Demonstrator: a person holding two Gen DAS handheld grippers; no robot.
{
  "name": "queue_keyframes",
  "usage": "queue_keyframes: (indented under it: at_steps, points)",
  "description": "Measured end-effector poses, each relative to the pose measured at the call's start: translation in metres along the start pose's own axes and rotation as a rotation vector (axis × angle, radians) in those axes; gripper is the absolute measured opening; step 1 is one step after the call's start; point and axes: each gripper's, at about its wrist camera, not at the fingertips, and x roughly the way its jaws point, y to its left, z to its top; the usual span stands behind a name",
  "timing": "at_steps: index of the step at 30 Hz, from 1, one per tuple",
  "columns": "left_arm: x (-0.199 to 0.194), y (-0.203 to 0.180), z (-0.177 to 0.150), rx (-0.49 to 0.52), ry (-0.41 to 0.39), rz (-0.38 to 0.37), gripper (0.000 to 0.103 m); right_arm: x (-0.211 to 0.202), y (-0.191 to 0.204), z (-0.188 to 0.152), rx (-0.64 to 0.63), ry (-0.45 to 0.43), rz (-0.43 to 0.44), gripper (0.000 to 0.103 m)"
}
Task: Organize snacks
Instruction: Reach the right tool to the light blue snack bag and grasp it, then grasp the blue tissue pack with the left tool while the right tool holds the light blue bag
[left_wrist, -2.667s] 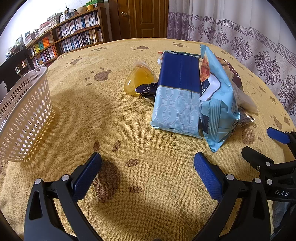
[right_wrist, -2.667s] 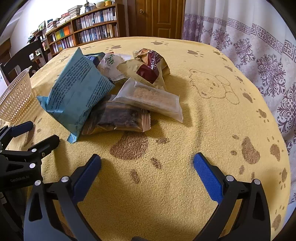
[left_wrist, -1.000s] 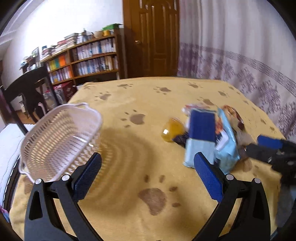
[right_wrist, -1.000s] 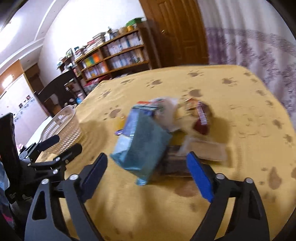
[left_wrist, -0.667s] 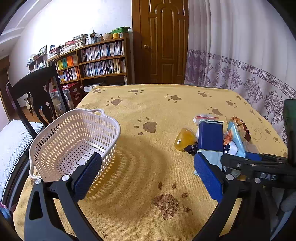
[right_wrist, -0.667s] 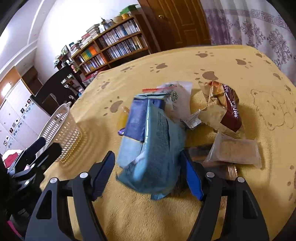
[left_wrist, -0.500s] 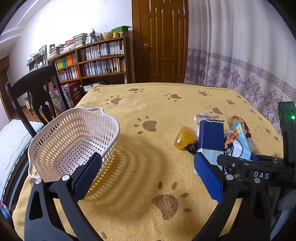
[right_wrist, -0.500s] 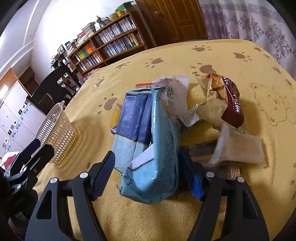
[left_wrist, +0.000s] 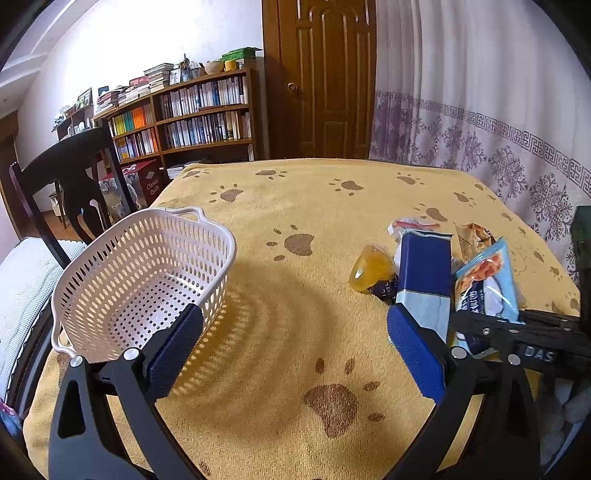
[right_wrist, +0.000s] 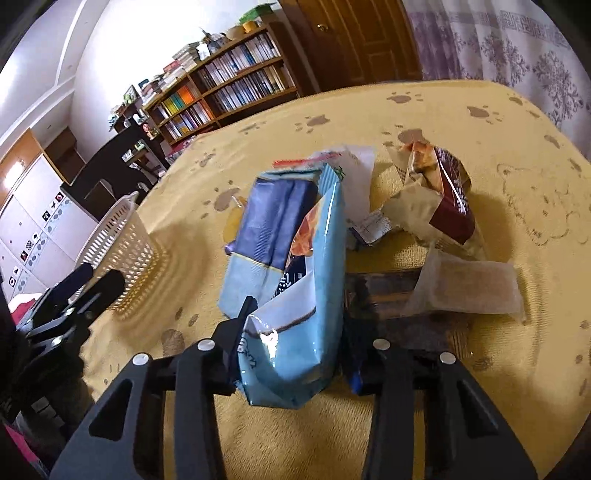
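Observation:
My right gripper (right_wrist: 291, 354) is shut on the near end of a light blue snack bag (right_wrist: 306, 273), which leans on the snack pile. Beside the bag lie a dark-and-light blue package (right_wrist: 269, 229), a maroon and tan bag (right_wrist: 443, 192), a clear pack with a tan bar (right_wrist: 465, 288), a dark wrapper (right_wrist: 384, 291) and a white packet (right_wrist: 360, 173). In the left wrist view, the light blue snack bag (left_wrist: 484, 284) and a yellow jelly cup (left_wrist: 371, 267) sit at the right. My left gripper (left_wrist: 293, 350) hangs open and empty above the cloth, with the white basket (left_wrist: 140, 280) at its left.
A yellow paw-print cloth (left_wrist: 295, 199) covers the table. A dark chair (left_wrist: 74, 166) stands behind the basket, with a bookshelf (left_wrist: 192, 114) and a wooden door (left_wrist: 321, 81) beyond. A patterned curtain (left_wrist: 498, 147) hangs past the right edge.
Both grippers rose and pulled back from the table. My right gripper then moved onto the light blue bag and its jaws shut on the bag's end. The left stayed open.

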Motion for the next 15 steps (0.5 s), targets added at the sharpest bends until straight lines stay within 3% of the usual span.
queue_keyframes:
  at_steps: [10, 15]
  points:
    - [0.004, -0.018, 0.005, 0.051, -0.006, -0.005, 0.101, -0.05, -0.007, 0.007, 0.005, -0.115, 0.013, 0.041]
    - [0.014, -0.04, 0.01, 0.084, 0.007, -0.041, 0.101, -0.066, -0.014, 0.013, 0.019, -0.159, 0.004, 0.041]
